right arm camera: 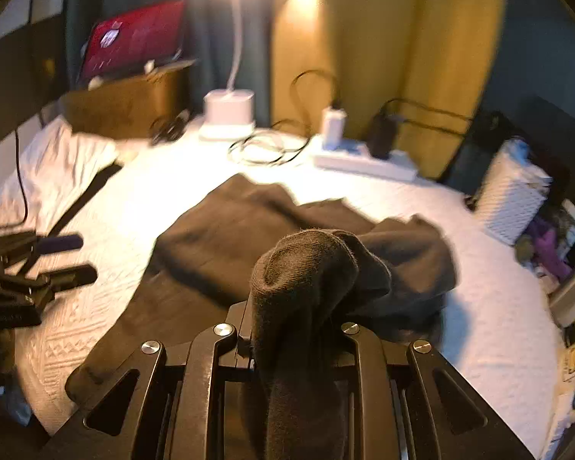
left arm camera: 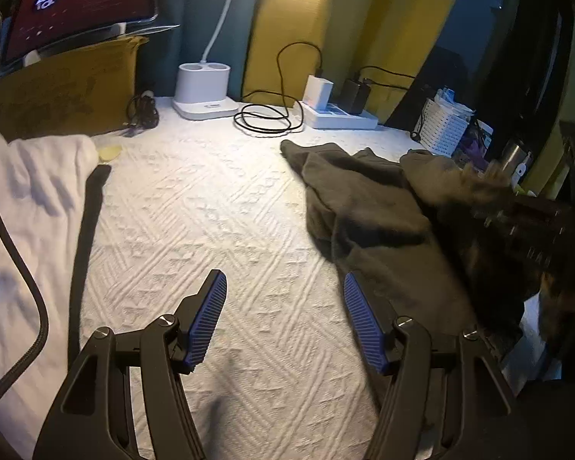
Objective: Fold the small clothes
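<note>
Textured bedspread (left arm camera: 218, 211): white cloth (left arm camera: 30, 191) left, coiled cable (left arm camera: 264, 119) behind.

**Open bedspread at centre, clutter along the back**

Bare white bedspread (left arm camera: 211, 230) lies ahead of the left gripper (left arm camera: 283, 306). The dark garment (left arm camera: 364, 207) blocks the right; white cloth (left arm camera: 30, 207) fills the left. Lamp base (left arm camera: 203, 92), coiled cable (left arm camera: 264, 119) and power strip (left arm camera: 337, 115) line the far edge.

yellow curtain (left arm camera: 349, 19), white desk lamp (left arm camera: 205, 88)
</note>
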`<state>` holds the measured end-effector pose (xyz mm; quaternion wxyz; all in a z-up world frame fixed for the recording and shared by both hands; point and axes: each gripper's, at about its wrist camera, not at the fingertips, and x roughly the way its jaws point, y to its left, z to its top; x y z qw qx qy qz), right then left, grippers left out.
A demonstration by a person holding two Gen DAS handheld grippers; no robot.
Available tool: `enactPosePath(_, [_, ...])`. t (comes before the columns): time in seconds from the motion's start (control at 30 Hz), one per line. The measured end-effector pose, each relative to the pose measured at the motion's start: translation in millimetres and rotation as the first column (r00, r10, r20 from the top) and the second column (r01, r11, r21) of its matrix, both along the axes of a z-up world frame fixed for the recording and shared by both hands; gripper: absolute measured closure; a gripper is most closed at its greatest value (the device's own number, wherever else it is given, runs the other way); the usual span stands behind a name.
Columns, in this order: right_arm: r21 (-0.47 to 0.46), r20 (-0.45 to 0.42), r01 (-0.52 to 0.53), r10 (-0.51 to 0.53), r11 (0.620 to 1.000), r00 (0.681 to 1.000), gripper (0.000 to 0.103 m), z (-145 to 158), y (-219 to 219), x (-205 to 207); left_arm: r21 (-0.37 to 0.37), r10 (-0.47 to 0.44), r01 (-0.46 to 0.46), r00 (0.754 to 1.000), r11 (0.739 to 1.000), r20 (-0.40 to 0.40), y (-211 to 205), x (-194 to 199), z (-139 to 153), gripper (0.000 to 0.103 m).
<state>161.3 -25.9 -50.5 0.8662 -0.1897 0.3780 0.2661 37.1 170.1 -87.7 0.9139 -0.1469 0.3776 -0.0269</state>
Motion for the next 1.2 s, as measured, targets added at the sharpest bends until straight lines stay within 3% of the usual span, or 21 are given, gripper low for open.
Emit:
enactPosePath(0.3, [-0.047, -0.133, -0.173, 0.165, 0.984, 0.977, 0.08, -35.0, 53.1, -43.2, -0.008, 0.032, -0.032, 0.999, 0.999, -0.004, 14.5, -9.5, -4.0, 0.039])
enactPosePath(0.43, [-0.021, -0.183, -0.239, 0.231, 0.971, 0.956, 0.056, -42.2, 60.3, -61.3, -0.01, 0.042, -0.042, 0.999, 0.999, 0.003, 17.0, -12.1, -0.3, 0.039])
enactPosePath(0.5, [0.012, -0.207, -0.281, 0.277, 0.96, 0.938, 0.034, -42.6, 59.9, -72.8, -0.007, 0.044, -0.044, 0.999, 0.999, 0.006, 16.7, -11.7, 2.3, 0.039])
enactPosePath(0.6, [0.017, -0.202, -0.326, 0.323, 0.945, 0.925, 0.033, -42.7, 57.4, -89.3, 0.007, 0.043, -0.043, 0.999, 0.999, 0.013, 13.6, -8.4, 8.2, 0.039])
enactPosePath(0.9, [0.059, -0.162, -0.296, 0.302, 0.953, 0.939, 0.031, -16.8, 10.5, -98.5, 0.038, -0.073, 0.071, 0.997, 0.997, 0.041, -30.2, 2.8, 33.4, 0.039])
enactPosePath(1.0, [0.067, -0.158, -0.24, 0.248, 0.968, 0.956, 0.031, -11.9, -17.1, -91.0, 0.01, -0.147, 0.146, 0.989, 0.989, 0.024, -49.0, 4.7, 33.5, 0.039])
enactPosePath(1.2, [0.13, -0.167, -0.086, 0.107, 0.988, 0.98, 0.031, -10.8, -75.0, -63.8, 0.043, -0.215, 0.219, 0.974, 0.975, -0.071, -78.9, 4.5, 11.0, 0.039])
